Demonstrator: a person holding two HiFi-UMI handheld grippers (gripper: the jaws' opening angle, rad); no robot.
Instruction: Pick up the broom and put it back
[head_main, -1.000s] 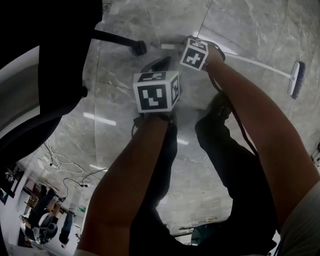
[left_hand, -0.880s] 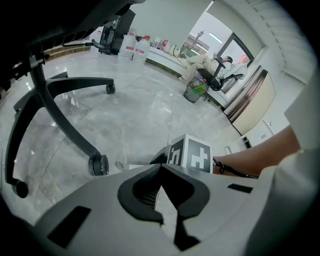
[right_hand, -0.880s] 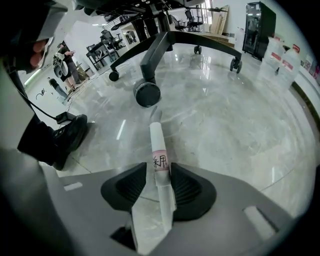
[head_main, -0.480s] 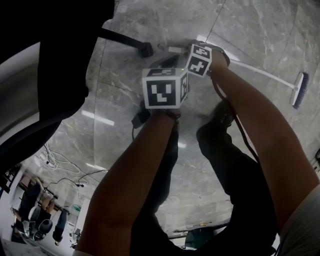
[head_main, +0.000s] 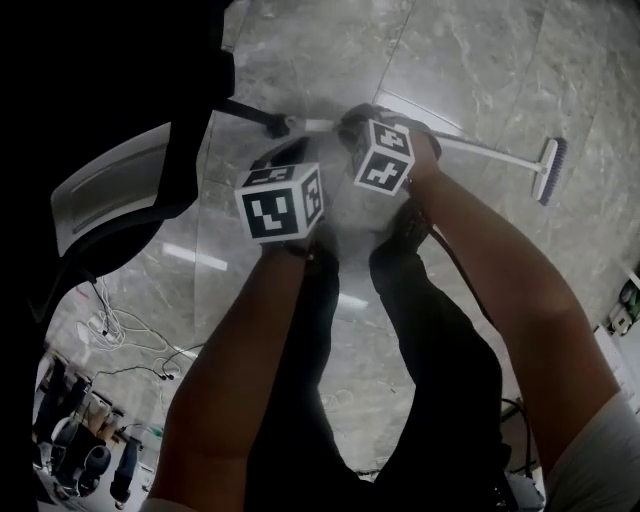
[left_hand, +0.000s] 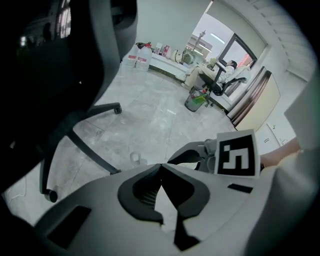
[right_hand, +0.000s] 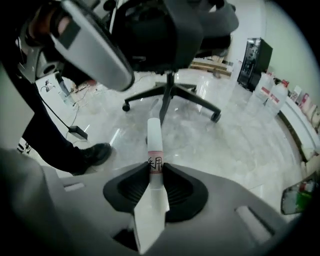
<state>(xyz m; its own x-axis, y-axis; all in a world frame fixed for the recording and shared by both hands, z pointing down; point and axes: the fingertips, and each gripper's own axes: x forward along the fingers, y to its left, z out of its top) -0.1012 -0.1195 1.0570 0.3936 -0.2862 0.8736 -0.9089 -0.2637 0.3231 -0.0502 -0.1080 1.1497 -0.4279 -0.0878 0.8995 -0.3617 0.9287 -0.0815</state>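
Observation:
The broom has a long white handle (head_main: 480, 152) and a dark brush head (head_main: 548, 170) that lies toward the right on the marble floor. My right gripper (head_main: 385, 155) grips the handle near its free end. In the right gripper view the handle (right_hand: 154, 132), with a red-banded label, runs straight between the jaws of the right gripper (right_hand: 155, 169); the jaws are closing and the pads press on it. My left gripper (head_main: 280, 203) hangs just left of the right one. Its jaws (left_hand: 160, 166) meet at the tips with nothing between them.
A black office chair (head_main: 130, 190) stands close on the left, and its star base (right_hand: 170, 100) and casters lie ahead of the right gripper. The person's legs and shoes (head_main: 400, 235) are below the grippers. Cables (head_main: 120, 330) trail on the floor at left. Water bottles (right_hand: 270, 95) stand far right.
Both grippers have come up toward the camera. The right gripper's jaws have closed on the broom handle, and the brush head has shifted left across the floor.

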